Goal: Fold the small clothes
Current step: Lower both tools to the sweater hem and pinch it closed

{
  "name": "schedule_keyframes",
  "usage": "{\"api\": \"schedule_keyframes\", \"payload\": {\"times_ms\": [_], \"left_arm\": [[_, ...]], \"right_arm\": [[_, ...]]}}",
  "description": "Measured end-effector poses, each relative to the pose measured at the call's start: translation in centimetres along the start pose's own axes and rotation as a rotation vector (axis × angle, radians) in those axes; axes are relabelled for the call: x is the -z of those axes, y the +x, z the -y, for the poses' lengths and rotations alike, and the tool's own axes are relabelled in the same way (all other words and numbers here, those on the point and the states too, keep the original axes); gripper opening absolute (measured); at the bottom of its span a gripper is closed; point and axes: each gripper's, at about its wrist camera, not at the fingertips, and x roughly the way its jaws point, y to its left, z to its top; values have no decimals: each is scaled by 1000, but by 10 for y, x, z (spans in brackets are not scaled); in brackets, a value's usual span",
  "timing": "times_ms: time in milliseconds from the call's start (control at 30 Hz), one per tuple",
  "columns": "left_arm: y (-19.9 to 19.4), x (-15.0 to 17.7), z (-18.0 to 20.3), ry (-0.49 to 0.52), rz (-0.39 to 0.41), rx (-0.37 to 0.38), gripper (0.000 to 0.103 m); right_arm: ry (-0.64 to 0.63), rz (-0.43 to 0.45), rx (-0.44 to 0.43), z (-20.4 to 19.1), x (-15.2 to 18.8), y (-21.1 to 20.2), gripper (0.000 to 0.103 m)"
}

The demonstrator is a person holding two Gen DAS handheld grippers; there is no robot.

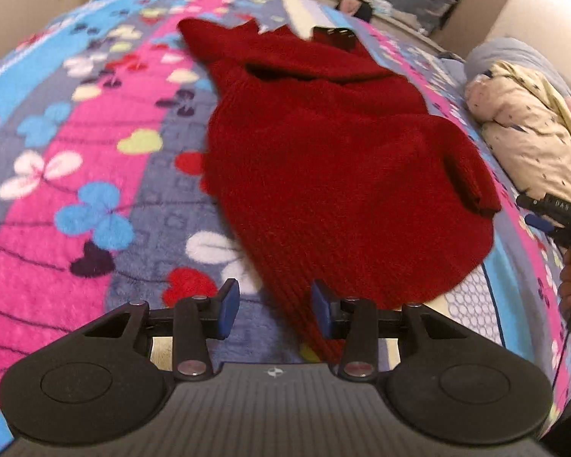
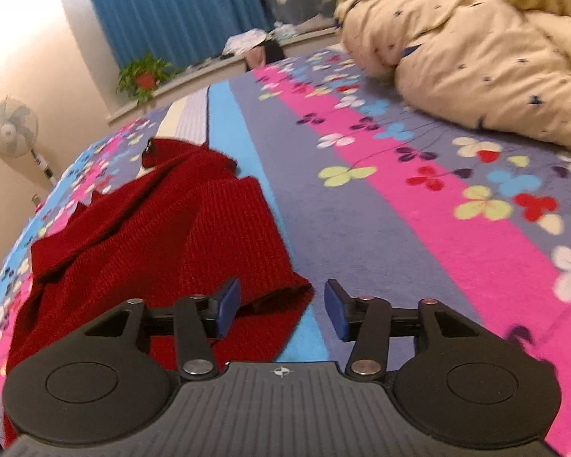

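A dark red knitted sweater (image 1: pixel 323 160) lies spread on the flowered blanket (image 1: pixel 95 152), one sleeve folded across its body on the right side. My left gripper (image 1: pixel 275 310) is open, just above the sweater's near hem corner, holding nothing. In the right wrist view the sweater (image 2: pixel 152 236) lies to the left, its sleeve cuff (image 2: pixel 281 297) reaching between the fingers. My right gripper (image 2: pixel 281 310) is open over that cuff, with nothing gripped. The right gripper also shows at the right edge of the left wrist view (image 1: pixel 552 217).
A cream patterned quilt (image 2: pixel 476 45) is bunched at the bed's far right; it also shows in the left wrist view (image 1: pixel 525 125). A small dark object (image 1: pixel 333 36) lies by the sweater's far end. A potted plant (image 2: pixel 144 76), a fan (image 2: pixel 11 125) and blue curtains (image 2: pixel 179 7) stand beyond the bed.
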Motion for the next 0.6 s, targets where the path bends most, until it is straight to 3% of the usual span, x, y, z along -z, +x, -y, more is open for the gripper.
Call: {"api": "schedule_keyframes", "payload": {"times_ms": [200,333,533,600], "left_arm": [[23,-3,-7,-79,-45,28,49],[31,-7,-3,-78,-33,24,60],[37,-8,3,-75,13,20,62],[38,-7,6,-58,31,13,62]], "right_arm": [[-33,-16,-26,-5,-6,46,61],[2,-50,-52,1,-7,71,63],[-63,-63,-58,-8,-2,88,68],[-69,-56,-62,-10,-3,88,63]]}}
